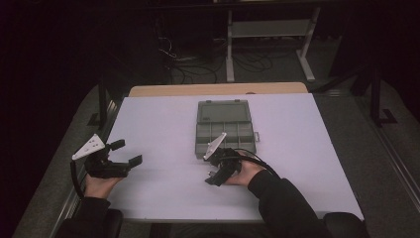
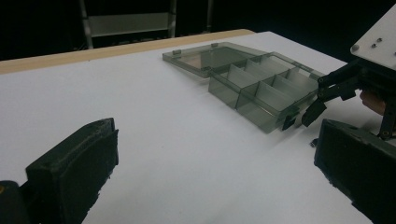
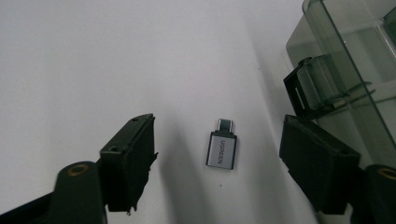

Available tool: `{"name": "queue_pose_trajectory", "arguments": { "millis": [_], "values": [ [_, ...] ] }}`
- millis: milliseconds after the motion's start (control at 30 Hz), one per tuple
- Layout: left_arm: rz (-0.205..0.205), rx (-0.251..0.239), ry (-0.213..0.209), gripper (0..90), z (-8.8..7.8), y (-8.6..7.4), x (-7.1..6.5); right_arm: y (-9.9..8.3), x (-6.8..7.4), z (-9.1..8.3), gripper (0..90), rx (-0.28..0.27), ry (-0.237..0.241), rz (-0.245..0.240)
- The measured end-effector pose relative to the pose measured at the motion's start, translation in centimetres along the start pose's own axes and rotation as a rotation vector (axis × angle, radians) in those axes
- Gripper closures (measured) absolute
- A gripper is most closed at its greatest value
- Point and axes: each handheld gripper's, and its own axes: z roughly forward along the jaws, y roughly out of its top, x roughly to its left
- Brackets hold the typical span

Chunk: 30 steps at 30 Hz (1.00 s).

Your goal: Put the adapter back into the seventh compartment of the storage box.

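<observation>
A small silver USB adapter [image 3: 222, 150] lies flat on the white table, its plug end pointing away. My right gripper [image 3: 219, 128] points down over it with a jaw on each side, and neither pad touches it. In the high view the right gripper [image 1: 214, 177] sits just in front of the near left corner of a clear grey compartment box [image 1: 225, 133]. The box lid [image 1: 223, 111] lies open and flat behind it. My left gripper [image 1: 128, 151] rests at the table's left side with its jaws wide apart and nothing between them.
The box's latch [image 3: 313, 84] stands close to my right jaw. The white table [image 1: 163, 124] ends in a wooden strip at the far edge. Table legs and cables stand on the dark floor beyond. The right gripper [image 2: 303, 119] hangs beside the box [image 2: 261, 88].
</observation>
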Motion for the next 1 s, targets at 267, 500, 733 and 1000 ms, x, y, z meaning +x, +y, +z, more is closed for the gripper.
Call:
{"name": "queue_pose_trajectory", "arguments": {
  "millis": [267,500,733,1000],
  "values": [
    [0.001,0.000,0.000,0.0,0.00,0.00,0.01,-0.15,-0.12,0.06,36.0,0.005,-0.007,0.001],
    [0.001,0.001,0.000,0.0,0.00,0.00,0.00,-0.22,-0.12,0.11,43.8,0.010,-0.025,0.007],
    [0.001,0.001,0.000,0.0,-0.01,0.00,0.02,-0.22,-0.11,-0.01,66.4,-0.007,-0.033,0.002],
    [0.001,0.000,0.000,0.0,-0.02,0.00,0.04,-0.19,-0.04,0.00,72.6,-0.003,-0.042,0.005]
  ]
}}
